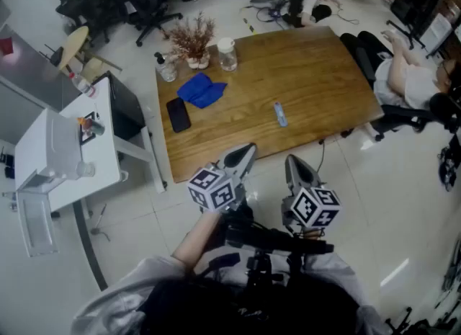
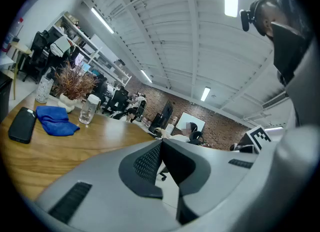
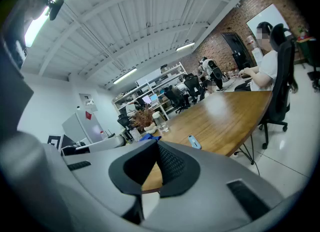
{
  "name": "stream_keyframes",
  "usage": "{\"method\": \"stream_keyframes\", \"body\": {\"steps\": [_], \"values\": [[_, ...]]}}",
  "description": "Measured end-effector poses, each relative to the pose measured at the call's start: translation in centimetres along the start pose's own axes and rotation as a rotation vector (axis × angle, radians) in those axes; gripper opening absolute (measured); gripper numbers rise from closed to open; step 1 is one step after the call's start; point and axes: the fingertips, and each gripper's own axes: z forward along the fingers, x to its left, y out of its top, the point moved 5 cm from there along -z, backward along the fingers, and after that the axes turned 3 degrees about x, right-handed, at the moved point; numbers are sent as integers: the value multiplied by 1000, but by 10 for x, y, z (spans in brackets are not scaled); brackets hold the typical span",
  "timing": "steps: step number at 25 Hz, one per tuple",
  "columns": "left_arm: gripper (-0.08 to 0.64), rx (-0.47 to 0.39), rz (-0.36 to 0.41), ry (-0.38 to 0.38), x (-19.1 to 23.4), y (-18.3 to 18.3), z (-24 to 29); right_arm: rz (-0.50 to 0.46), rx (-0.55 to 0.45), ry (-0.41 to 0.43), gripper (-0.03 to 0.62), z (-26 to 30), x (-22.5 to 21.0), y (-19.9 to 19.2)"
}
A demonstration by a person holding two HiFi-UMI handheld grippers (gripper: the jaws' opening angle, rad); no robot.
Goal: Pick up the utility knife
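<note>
Barely begun: both grippers hang short of the table and the knife lies untouched.
Ahead and to the left of the left gripper's [image 1: 241,155] jaws, a black phone [image 1: 178,114] and a blue cloth [image 1: 202,90] rest on the wooden table [image 1: 324,74]. That gripper's jaws are pressed together with nothing between them. The utility knife [image 1: 280,114] lies flat on the table, ahead of both pairs of jaws and well apart from each. The right gripper [image 1: 297,168] is likewise closed and empty. By my reading every step remains: opening the jaws, reaching forward, closing on the knife, and lifting.
</note>
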Motion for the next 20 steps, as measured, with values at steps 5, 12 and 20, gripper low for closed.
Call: {"method": "stream_keyframes", "body": {"steps": [5, 12, 20], "values": [[6, 1, -29, -16, 35, 10, 2, -1, 2, -59, 12, 27, 2, 3], [6, 11, -77, -9, 58, 13, 6, -28, 28, -123, 12, 43, -1, 5], [6, 8, -94, 48, 82, 21, 19, -59, 80, -135, 11, 72, -36, 11]]}}
